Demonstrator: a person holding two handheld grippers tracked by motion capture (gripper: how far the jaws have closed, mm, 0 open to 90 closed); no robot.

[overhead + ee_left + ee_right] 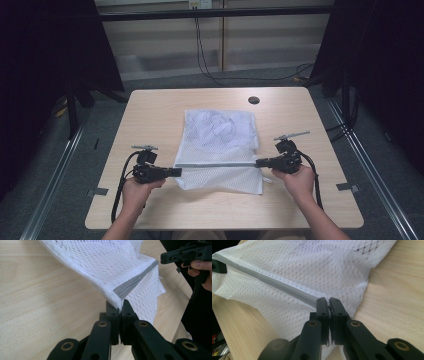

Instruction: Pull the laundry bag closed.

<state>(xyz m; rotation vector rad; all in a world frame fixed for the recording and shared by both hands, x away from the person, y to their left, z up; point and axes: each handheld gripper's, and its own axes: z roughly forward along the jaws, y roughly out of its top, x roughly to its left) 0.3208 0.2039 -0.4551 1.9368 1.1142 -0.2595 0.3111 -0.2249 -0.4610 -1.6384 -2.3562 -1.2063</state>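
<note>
Now left tool (120, 305) clamped on mesh bag (110, 267), right tool (329, 303) likewise

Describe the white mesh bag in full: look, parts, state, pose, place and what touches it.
The mesh bag is white, net-like fabric with a grey zipper running across it near the person's edge. It looks soft, rumpled and flat, resting mid-table. The zipper line is pulled taut between the two claws: the left claw is shut on one end, the right claw on the other. The strip below the zipper hangs toward the person. Whether anything is inside cannot be told.
</note>
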